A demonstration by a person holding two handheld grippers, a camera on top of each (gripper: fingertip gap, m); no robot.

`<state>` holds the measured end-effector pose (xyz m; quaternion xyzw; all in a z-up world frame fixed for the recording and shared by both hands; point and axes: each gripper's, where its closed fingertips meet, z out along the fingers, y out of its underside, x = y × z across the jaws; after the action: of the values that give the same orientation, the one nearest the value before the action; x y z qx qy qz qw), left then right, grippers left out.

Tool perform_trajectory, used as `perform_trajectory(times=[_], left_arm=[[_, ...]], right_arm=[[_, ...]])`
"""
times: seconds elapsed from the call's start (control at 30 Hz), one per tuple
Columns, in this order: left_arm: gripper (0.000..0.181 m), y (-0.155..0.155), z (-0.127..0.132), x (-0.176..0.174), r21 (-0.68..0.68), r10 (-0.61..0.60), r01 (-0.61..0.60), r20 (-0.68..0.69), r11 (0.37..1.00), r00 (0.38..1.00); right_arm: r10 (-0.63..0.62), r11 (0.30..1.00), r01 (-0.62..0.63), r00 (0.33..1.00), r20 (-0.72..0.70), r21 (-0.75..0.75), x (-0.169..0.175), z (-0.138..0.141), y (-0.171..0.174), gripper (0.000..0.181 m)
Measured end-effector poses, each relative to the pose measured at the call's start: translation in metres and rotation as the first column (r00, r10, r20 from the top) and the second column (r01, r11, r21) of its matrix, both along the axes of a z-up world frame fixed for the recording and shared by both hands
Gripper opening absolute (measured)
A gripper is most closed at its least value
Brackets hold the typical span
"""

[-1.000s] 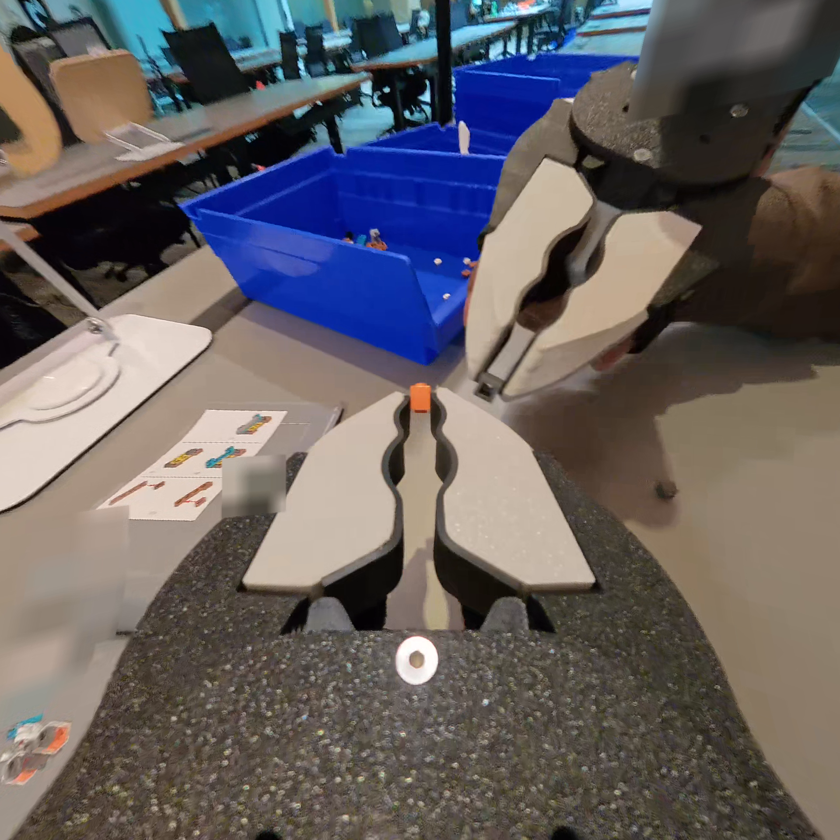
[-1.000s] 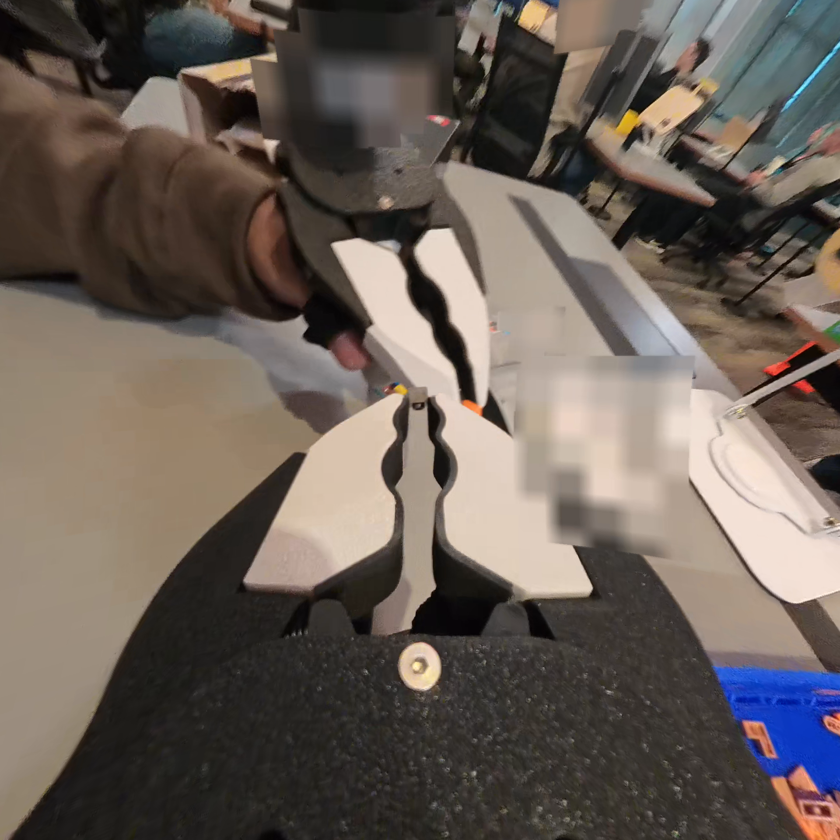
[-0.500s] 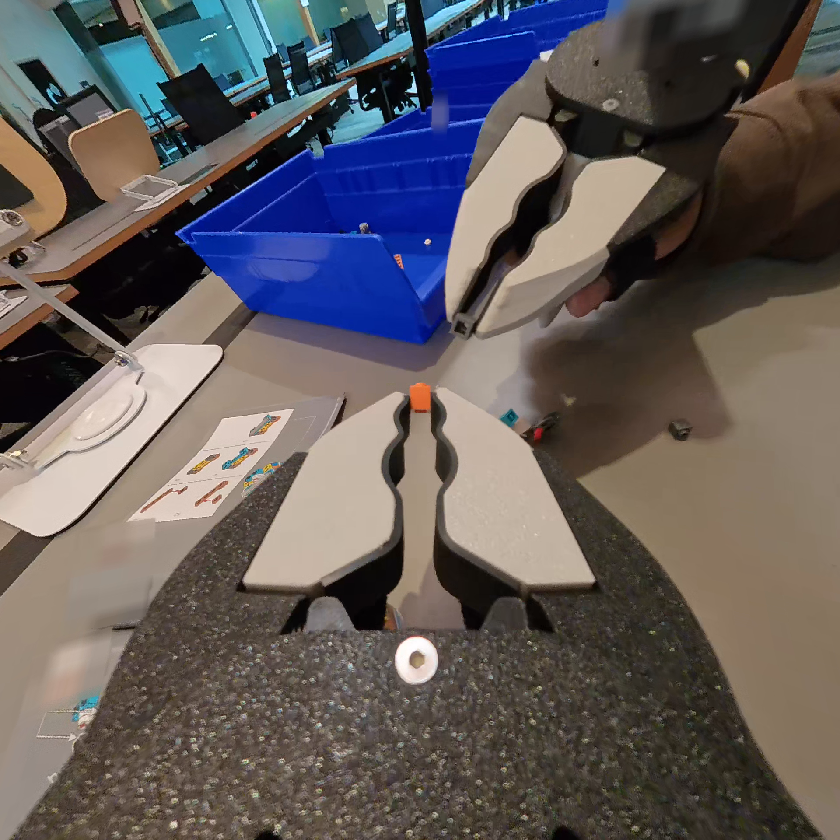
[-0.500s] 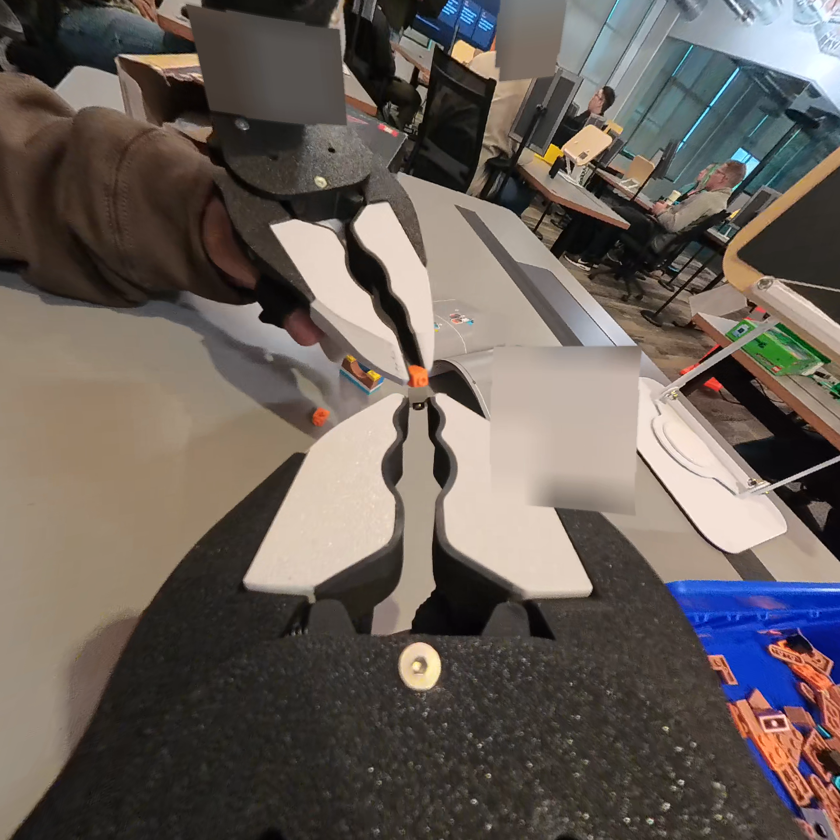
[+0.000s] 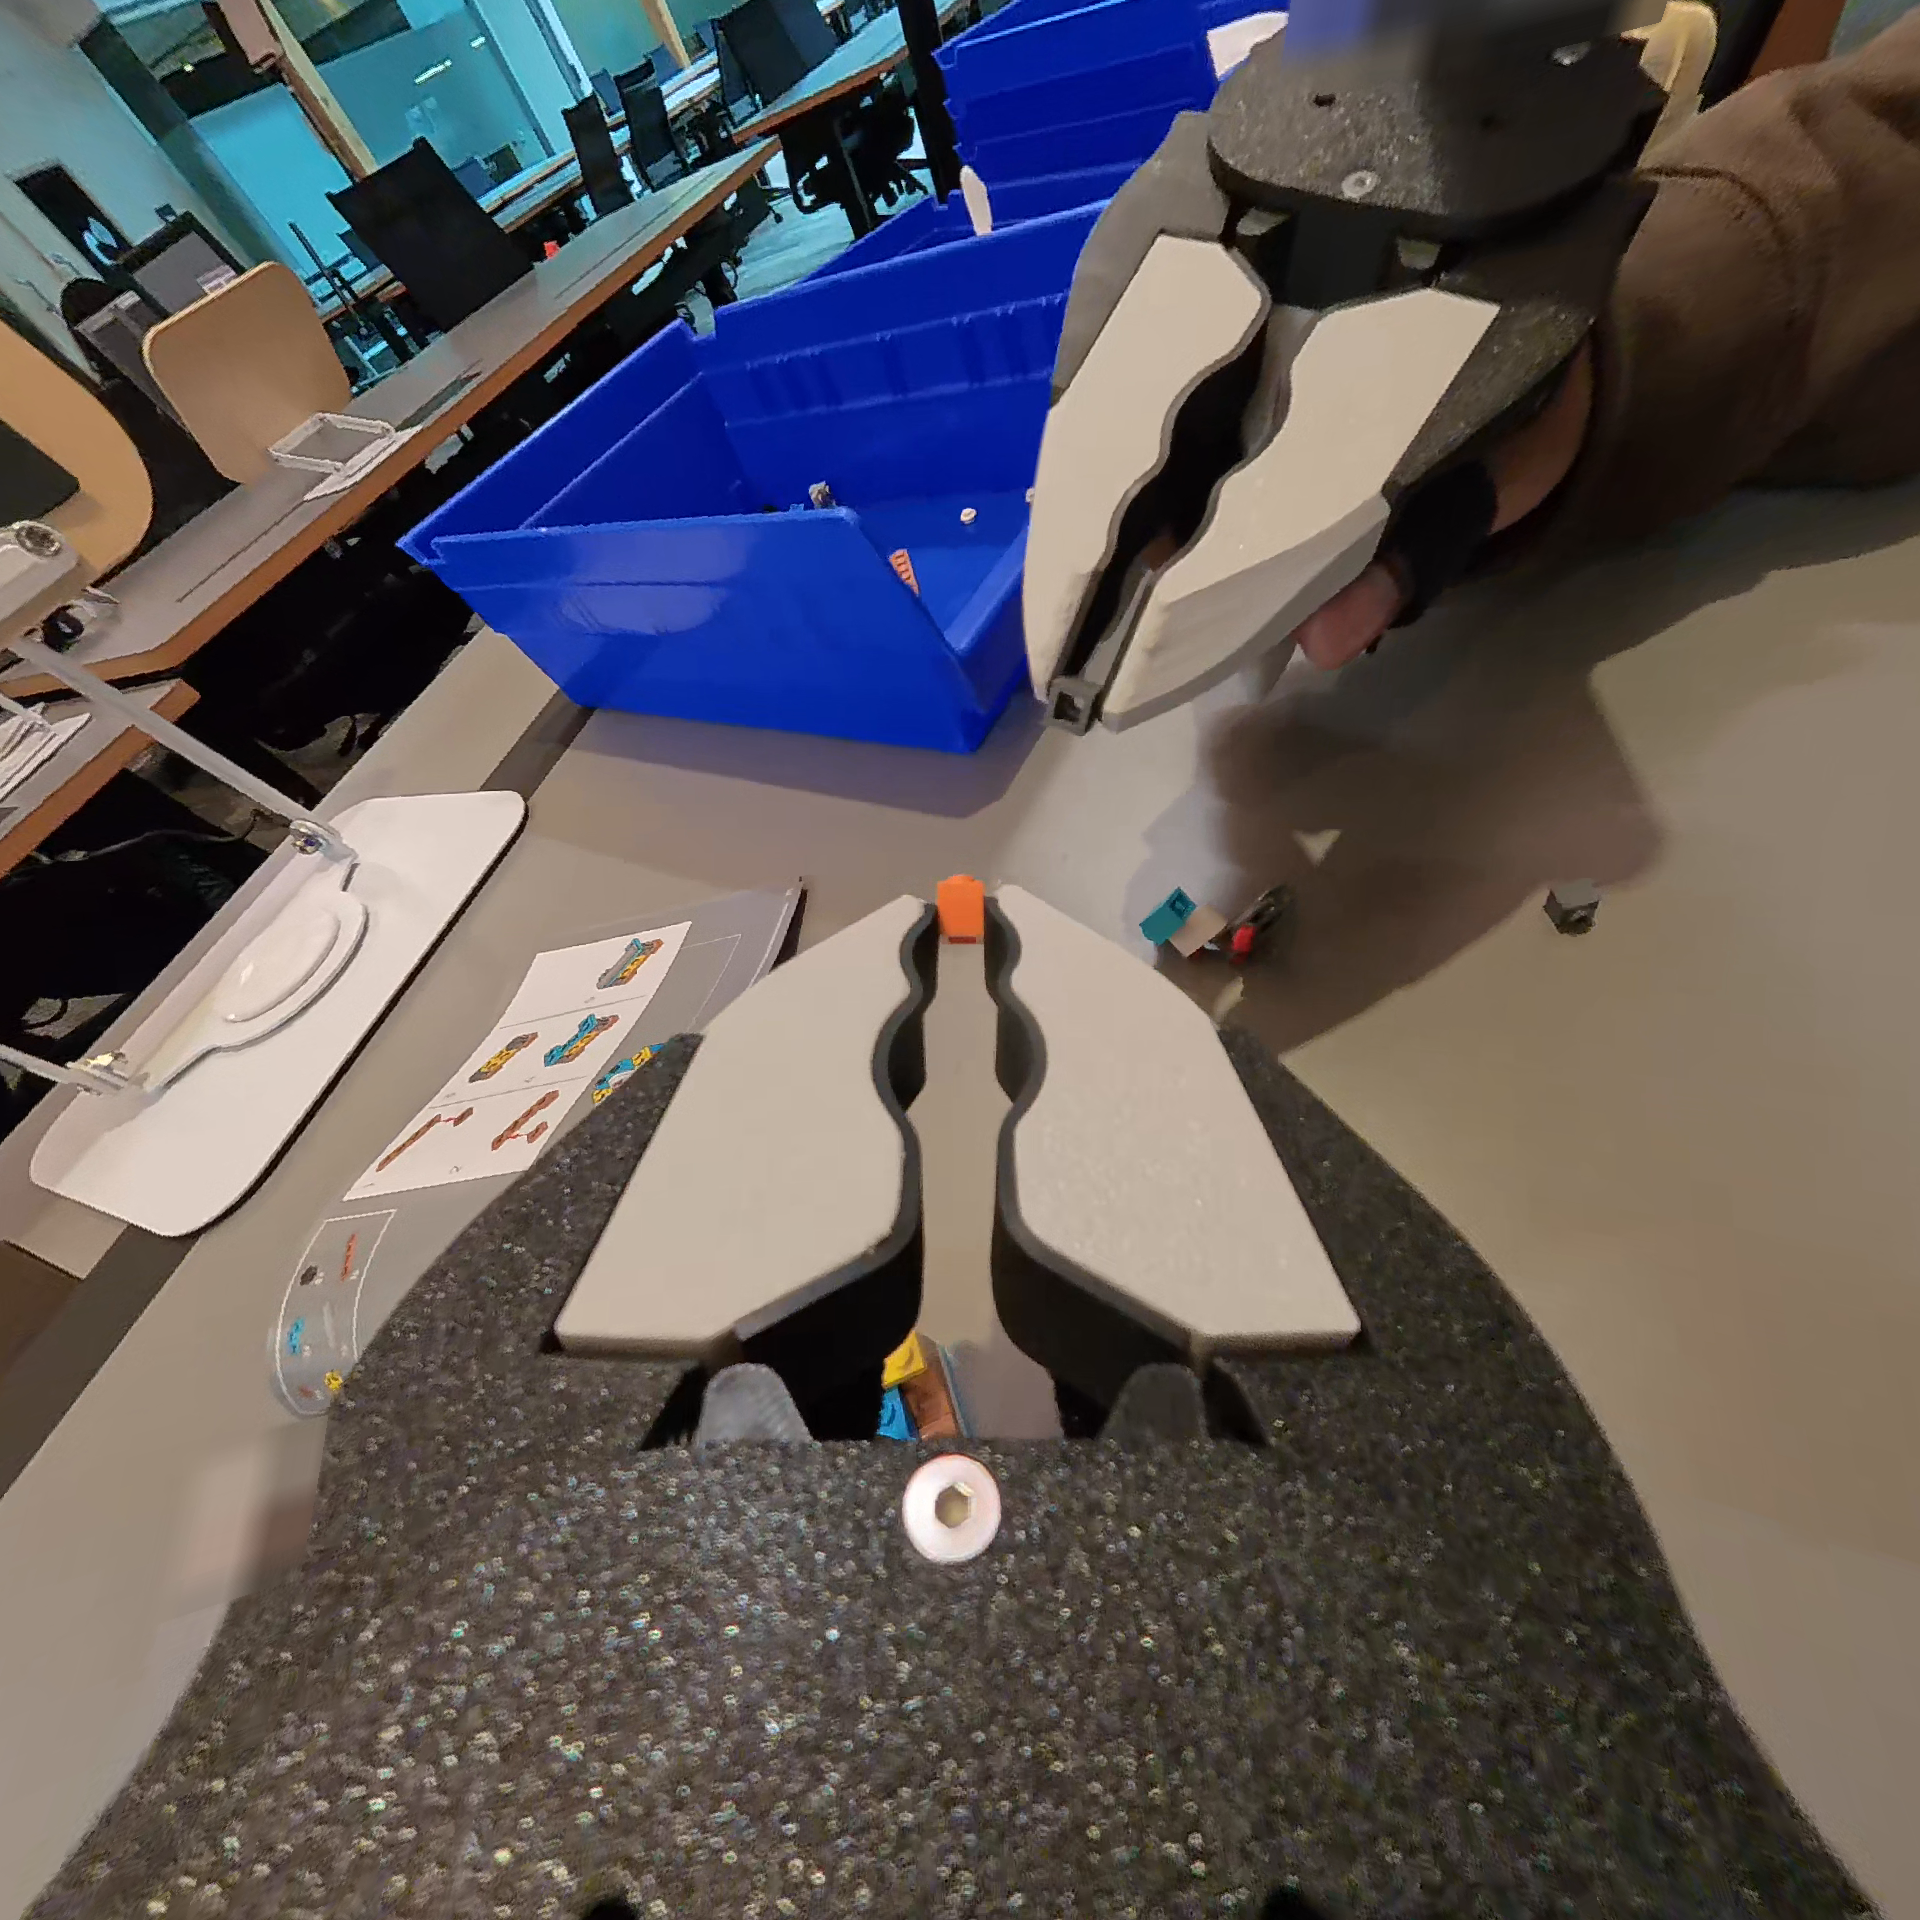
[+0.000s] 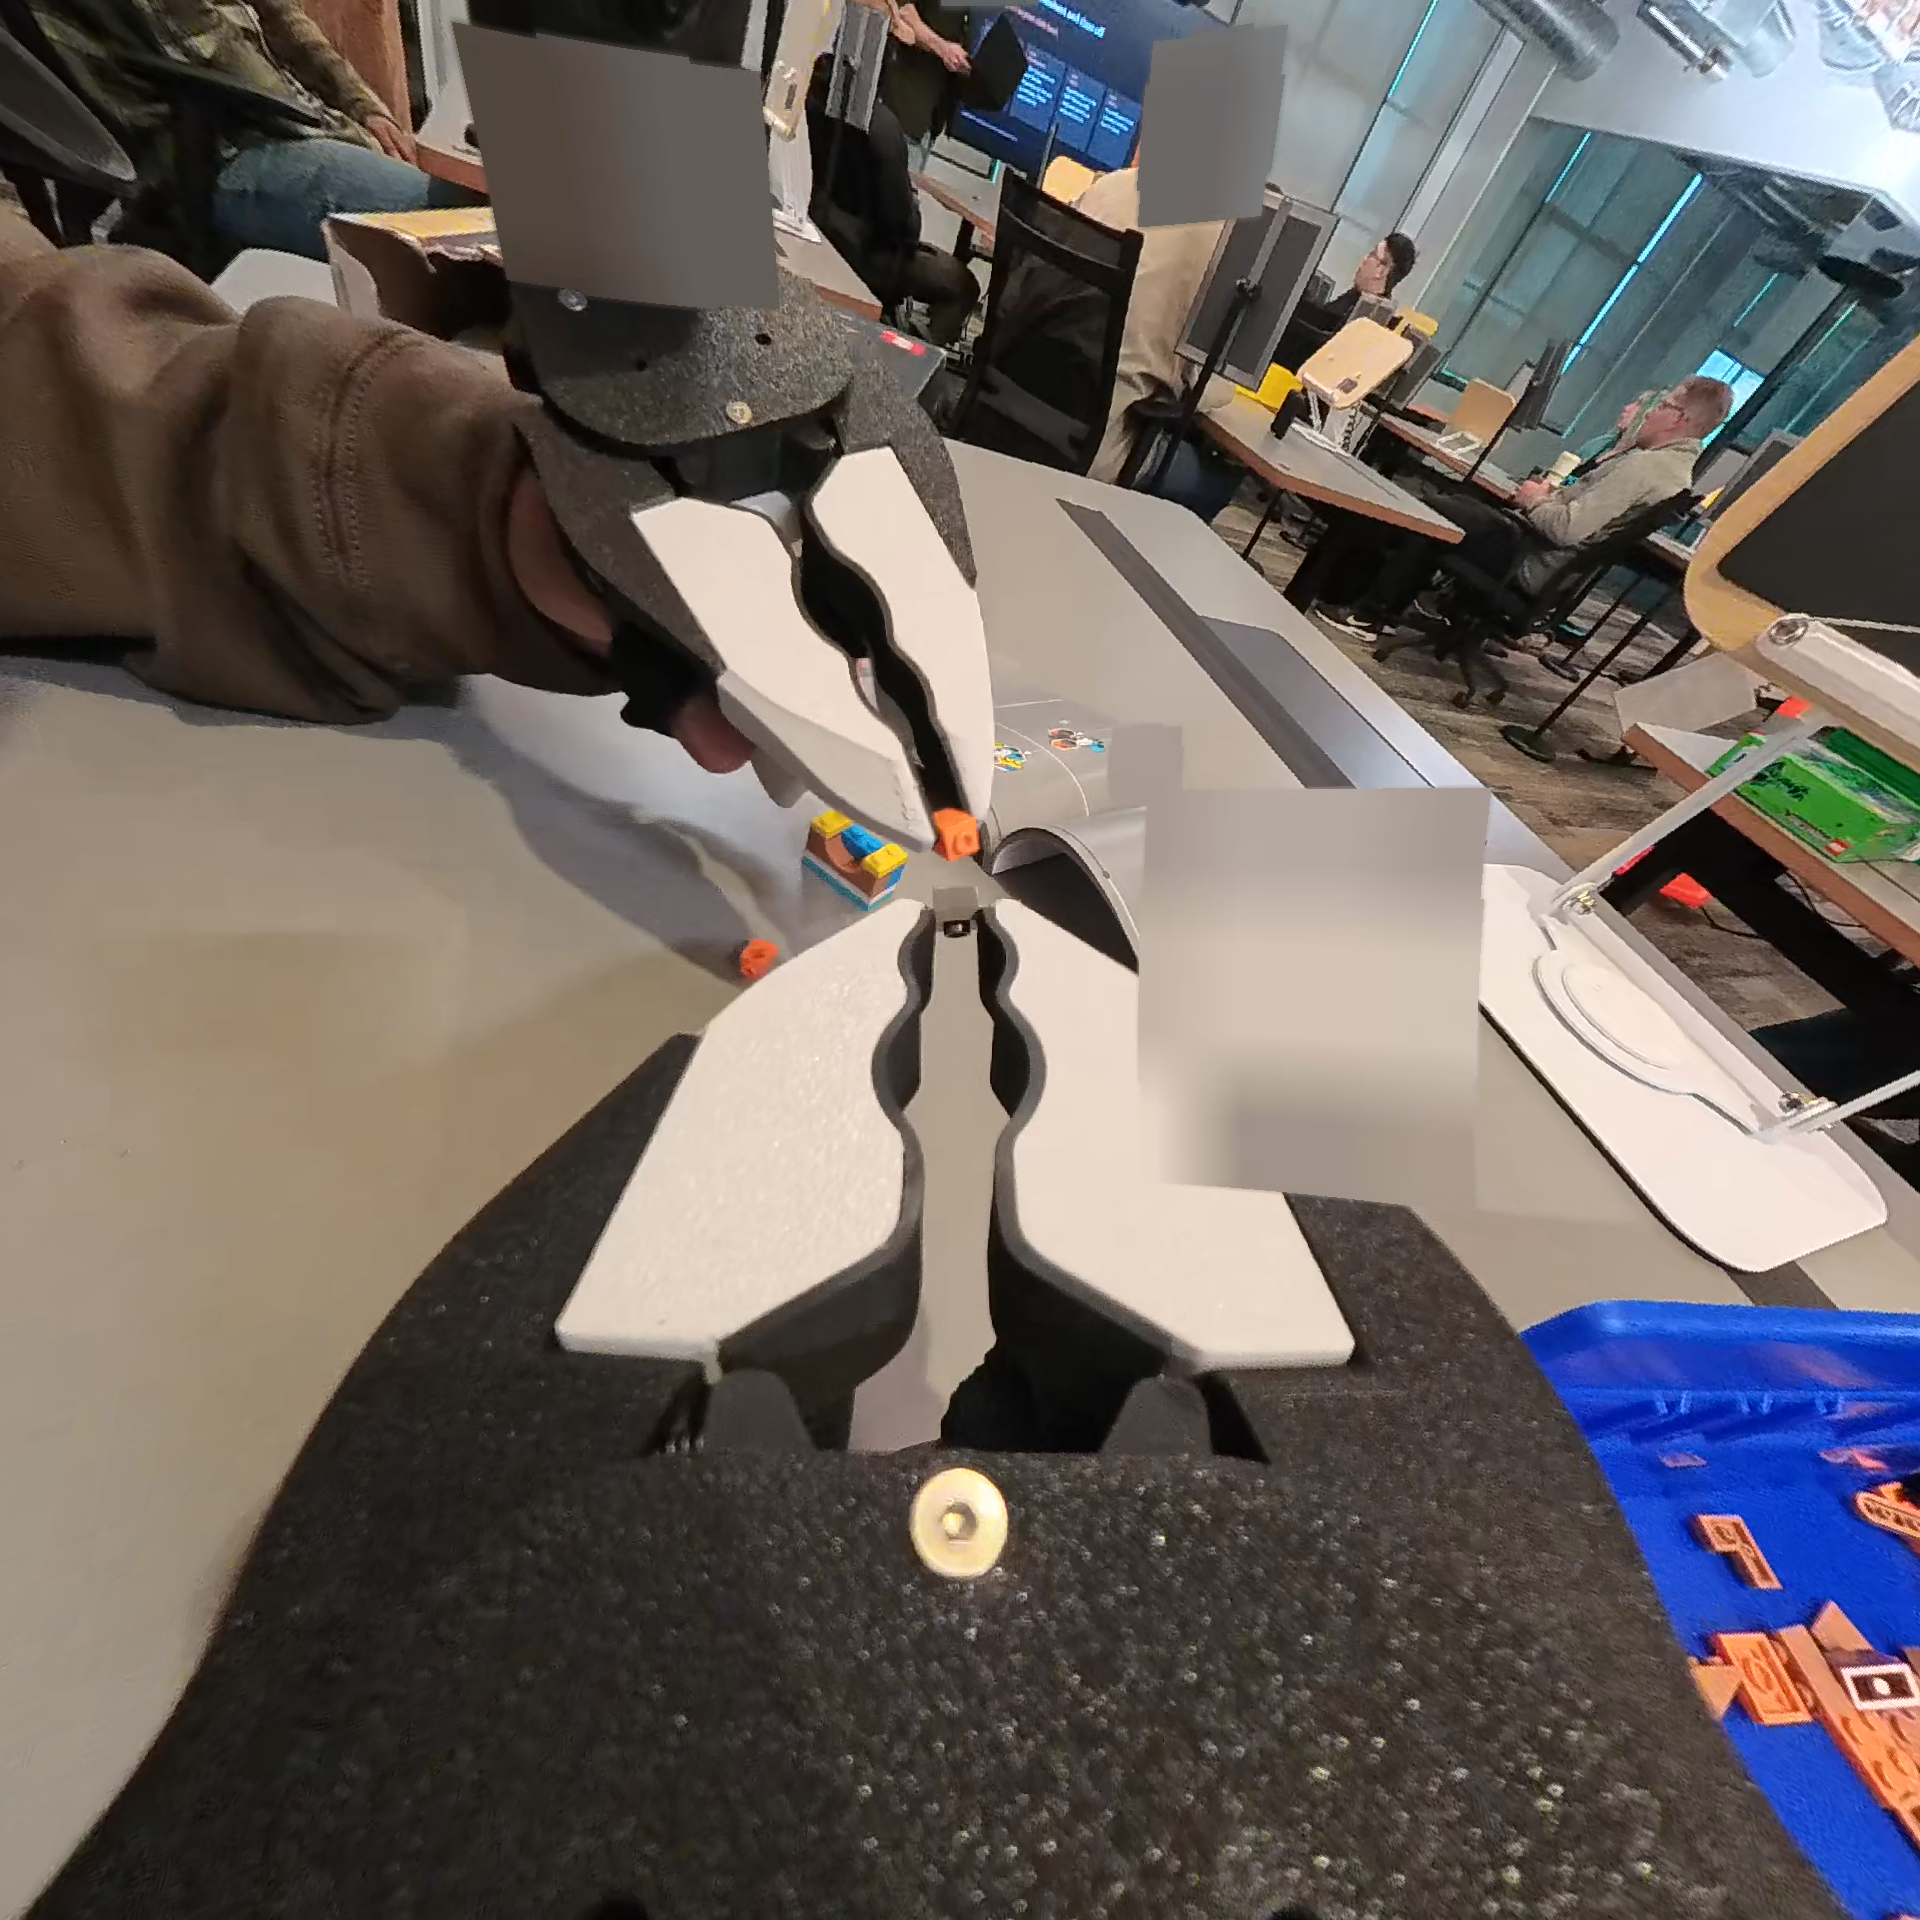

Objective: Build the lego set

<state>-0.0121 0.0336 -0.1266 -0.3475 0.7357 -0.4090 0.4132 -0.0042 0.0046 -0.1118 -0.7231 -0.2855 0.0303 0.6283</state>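
Note:
My left gripper (image 5: 961,920) is shut on a small orange brick (image 5: 957,906), held above the table. In the right wrist view it (image 6: 948,826) hangs tips-down with the orange brick (image 6: 954,834) just above and beyond my right gripper's tips. My right gripper (image 6: 956,920) is shut on a small grey piece (image 6: 954,902). In the left wrist view it (image 5: 1083,715) is up and to the right, with the grey piece (image 5: 1068,704) at its tips. A partial build of blue, yellow and brown bricks (image 6: 854,858) sits on the table under the left gripper.
A blue bin (image 5: 727,613) stands at the table's far edge, holding brown-orange pieces (image 6: 1808,1683). An instruction sheet (image 5: 551,1060) and a white lamp base (image 5: 260,997) lie to the left. Loose pieces lie on the table: teal (image 5: 1164,916), grey (image 5: 1571,906), orange (image 6: 757,958). The grippers' ends are close to 4 cm from one another.
The two grippers were tip to tip a second ago and have drawn apart. The right one has risen up and away, and both have lifted. Each still holds its piece.

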Motion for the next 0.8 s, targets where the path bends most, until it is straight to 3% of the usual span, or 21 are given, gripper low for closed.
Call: perform_trajectory(times=[0.4, 0.8], left_arm=[[0.008, -0.019, -0.008, -0.004, 0.024, -0.078, 0.08, -0.052, 0.997, 0.996], [0.008, -0.03, -0.015, -0.007, 0.161, -0.076, 0.089, -0.089, 0.983, 0.993]], right_arm=[[0.079, 0.997, -0.077, 0.996, -0.044, 0.028, -0.01, 0.008, -0.009, 0.007], [0.112, 0.992, -0.111, 0.994, 0.007, -0.06, -0.015, -0.013, -0.008, 0.007]])
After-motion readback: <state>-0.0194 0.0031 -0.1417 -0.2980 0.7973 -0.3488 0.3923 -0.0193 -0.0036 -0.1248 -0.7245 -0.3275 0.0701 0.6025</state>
